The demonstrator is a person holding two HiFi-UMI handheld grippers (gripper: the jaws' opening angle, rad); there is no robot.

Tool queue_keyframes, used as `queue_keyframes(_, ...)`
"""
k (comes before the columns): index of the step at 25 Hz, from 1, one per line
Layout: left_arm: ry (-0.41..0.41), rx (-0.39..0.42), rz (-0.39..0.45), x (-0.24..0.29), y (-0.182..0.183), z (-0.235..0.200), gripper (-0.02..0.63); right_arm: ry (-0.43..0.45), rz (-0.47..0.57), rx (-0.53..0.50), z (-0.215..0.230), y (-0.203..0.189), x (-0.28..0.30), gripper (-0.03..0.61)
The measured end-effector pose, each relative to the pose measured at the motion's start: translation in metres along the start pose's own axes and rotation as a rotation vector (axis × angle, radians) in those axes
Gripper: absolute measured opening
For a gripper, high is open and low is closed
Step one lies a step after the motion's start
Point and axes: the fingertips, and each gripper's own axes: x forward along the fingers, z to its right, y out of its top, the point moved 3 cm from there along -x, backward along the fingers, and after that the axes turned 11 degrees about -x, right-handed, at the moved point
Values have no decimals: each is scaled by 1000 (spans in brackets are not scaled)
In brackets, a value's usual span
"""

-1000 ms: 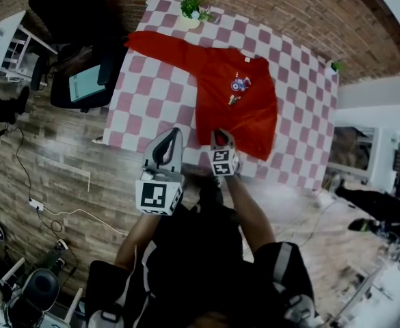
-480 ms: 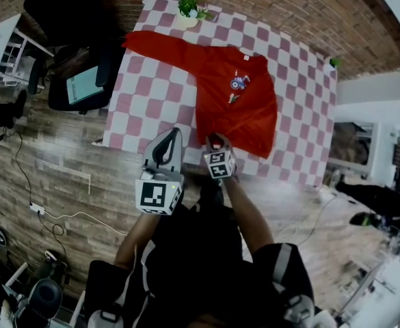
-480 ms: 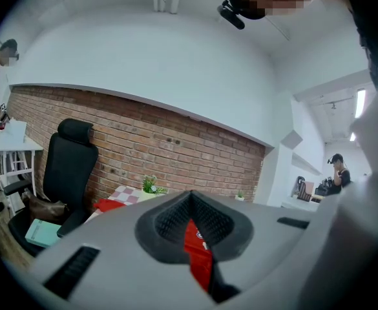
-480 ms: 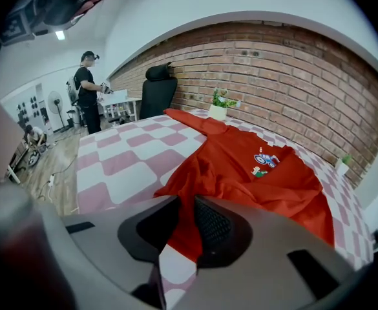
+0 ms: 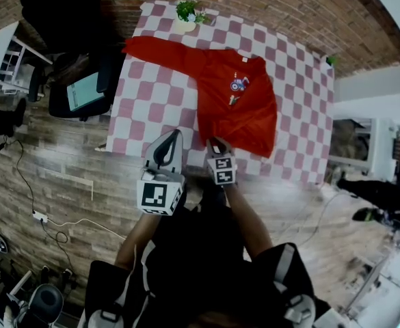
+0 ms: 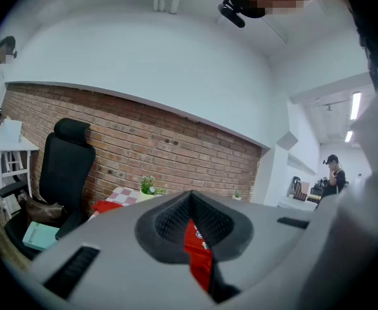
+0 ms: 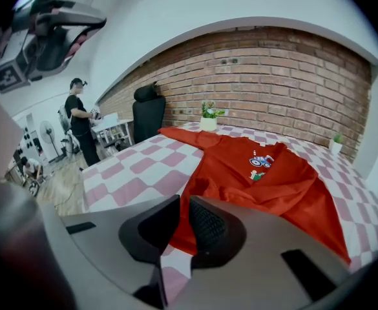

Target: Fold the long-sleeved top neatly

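A red long-sleeved top (image 5: 237,108) lies flat on the pink-and-white checked table (image 5: 145,108). One sleeve stretches out toward the far left corner, and the other side lies folded in over the body. My right gripper (image 5: 215,144) hovers at the near hem, angled down. In the right gripper view (image 7: 179,202) its jaws are opening, a narrow gap shows between the pads, and nothing is pinched; the top (image 7: 266,179) lies just beyond. My left gripper (image 5: 174,134) is shut and empty at the table's near edge. In the left gripper view (image 6: 190,196) a strip of the top (image 6: 197,247) shows below its tips.
A small potted plant (image 5: 188,11) stands at the table's far edge near the sleeve. A black office chair (image 5: 83,80) with a teal item on it sits left of the table. Brick wall behind; a person (image 7: 79,124) stands off to the left.
My right gripper has drawn back a little from the hem toward the person and rolled slightly. The left gripper and the top have stayed put.
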Motion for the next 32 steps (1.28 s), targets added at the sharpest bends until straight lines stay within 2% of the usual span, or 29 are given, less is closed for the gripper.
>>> queue_keyframes(4, -15, -6, 7, -4, 7, -2, 6, -27, 56, 68, 3, 25, -22, 11)
queue_keyframes(9, -36, -3, 24, -10, 16, -1, 6, -73, 147, 97, 13, 59, -55, 8)
queue_keyframes(14, -45, 11, 32, -10, 21, 4, 6, -89, 267, 143, 20, 109, -97, 8)
queue_keyframes(16, -39, 11, 36, -10, 21, 6, 6, -83, 318, 141, 22, 127, -113, 8)
queue_keyframes(19, -30, 60, 21, -11, 17, 11, 6, -69, 405, 119, 28, 155, -136, 8)
queue_keyframes(22, -6, 80, 41, -10, 21, 19, 6, -59, 465, 43, 30, 179, -154, 8)
queue_keyframes(24, 14, 78, 62, -11, 26, 26, 6, -37, 487, 15, 30, 190, -164, 8)
queue_keyframes(32, 56, 108, 66, -16, 31, 45, 6, 7, 519, 38, 49, 201, -194, 8)
